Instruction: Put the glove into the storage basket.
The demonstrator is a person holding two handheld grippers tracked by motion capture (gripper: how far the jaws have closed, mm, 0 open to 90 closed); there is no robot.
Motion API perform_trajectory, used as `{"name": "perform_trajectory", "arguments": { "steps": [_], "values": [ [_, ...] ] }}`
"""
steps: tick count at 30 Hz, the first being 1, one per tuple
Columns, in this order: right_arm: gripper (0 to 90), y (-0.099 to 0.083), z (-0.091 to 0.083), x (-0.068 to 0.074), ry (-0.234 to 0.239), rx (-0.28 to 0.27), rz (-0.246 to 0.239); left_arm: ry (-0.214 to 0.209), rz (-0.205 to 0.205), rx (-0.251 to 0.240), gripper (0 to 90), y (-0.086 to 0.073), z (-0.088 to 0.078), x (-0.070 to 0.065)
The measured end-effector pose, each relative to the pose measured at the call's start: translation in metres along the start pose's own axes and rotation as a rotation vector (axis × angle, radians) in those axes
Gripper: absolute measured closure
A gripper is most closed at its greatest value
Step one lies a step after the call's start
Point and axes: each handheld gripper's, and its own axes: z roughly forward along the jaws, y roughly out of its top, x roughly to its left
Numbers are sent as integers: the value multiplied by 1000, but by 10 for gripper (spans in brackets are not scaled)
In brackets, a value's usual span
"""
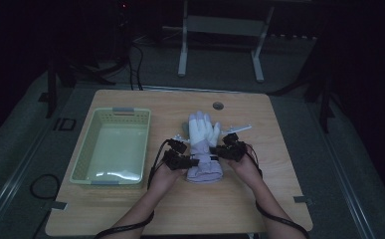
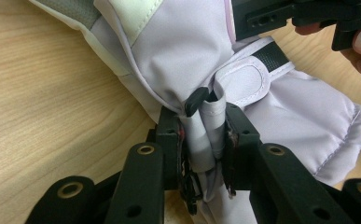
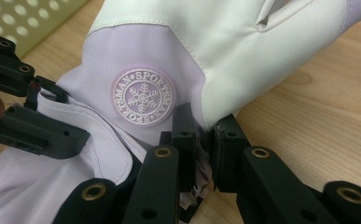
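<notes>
Now we have each hand-held gripper, left (image 2: 201,140) and right (image 3: 201,140), clamped on the glove's (image 1: 202,139) wrist; next, lift toward the basket (image 1: 111,147) left of it.

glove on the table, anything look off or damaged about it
Nothing looks damaged. The glove lies flat on the table, beside the basket. Its cuff fabric is bunched only where the left gripper and the right gripper pinch its two sides.
</notes>
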Motion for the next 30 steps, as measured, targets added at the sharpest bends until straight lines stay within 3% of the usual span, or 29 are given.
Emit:
{"name": "perform_trajectory", "arguments": {
  "steps": [16, 30],
  "values": [
    [824, 27, -36, 16, 2, -88, -15, 12, 74, -20, 744, 27, -43, -17],
    [825, 58, -49, 42, -20, -120, -38, 34, 107, -28, 744, 43, -83, -15]
  ]
}}
